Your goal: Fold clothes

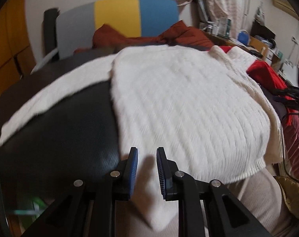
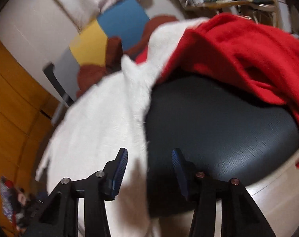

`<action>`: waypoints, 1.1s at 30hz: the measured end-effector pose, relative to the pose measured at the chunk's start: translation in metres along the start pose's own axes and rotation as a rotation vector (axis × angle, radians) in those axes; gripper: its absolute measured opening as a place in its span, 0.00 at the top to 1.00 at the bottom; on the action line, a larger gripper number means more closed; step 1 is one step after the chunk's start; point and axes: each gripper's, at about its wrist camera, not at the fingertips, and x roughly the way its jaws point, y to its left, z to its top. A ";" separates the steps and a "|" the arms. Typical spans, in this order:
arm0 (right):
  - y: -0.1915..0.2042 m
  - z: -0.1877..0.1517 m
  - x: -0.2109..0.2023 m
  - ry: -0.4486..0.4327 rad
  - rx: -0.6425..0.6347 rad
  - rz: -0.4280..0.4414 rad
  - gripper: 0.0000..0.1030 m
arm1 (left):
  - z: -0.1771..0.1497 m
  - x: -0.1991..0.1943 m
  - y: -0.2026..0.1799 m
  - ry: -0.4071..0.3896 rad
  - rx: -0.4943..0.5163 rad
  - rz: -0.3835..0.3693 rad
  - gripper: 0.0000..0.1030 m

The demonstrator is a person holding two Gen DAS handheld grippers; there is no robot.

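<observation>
A white ribbed sweater (image 1: 188,102) lies spread on a dark round table (image 1: 70,134), one sleeve (image 1: 50,90) stretched out to the left. Its near corner hangs over the table edge. My left gripper (image 1: 147,154) hovers over that near hem, jaws a narrow gap apart, casting a shadow on the cloth, with nothing pinched. In the right wrist view the same sweater (image 2: 102,118) fills the left half of the table (image 2: 218,122). My right gripper (image 2: 149,155) stands open above the sweater's right edge, nothing between its fingers. A red garment (image 2: 238,45) lies heaped at the far right.
A chair (image 1: 117,13) with a grey, yellow and blue back stands behind the table, a rust-brown garment (image 1: 129,37) piled on it. Orange wooden cabinets (image 2: 9,98) stand at the left. A cluttered desk (image 1: 224,27) runs along the right. A person's legs in pale trousers (image 1: 258,197) are close below.
</observation>
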 end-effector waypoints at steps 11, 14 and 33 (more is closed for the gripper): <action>0.033 -0.001 -0.002 -0.029 -0.268 -0.245 1.00 | 0.010 0.027 0.010 0.041 0.041 0.025 0.74; 0.011 -0.001 0.001 -0.008 -0.243 -0.367 1.00 | 0.007 0.027 0.009 0.021 0.059 0.039 0.74; 0.119 -0.134 -0.013 0.086 -0.662 -0.312 0.89 | 0.005 0.026 -0.069 -0.025 0.315 -0.006 0.71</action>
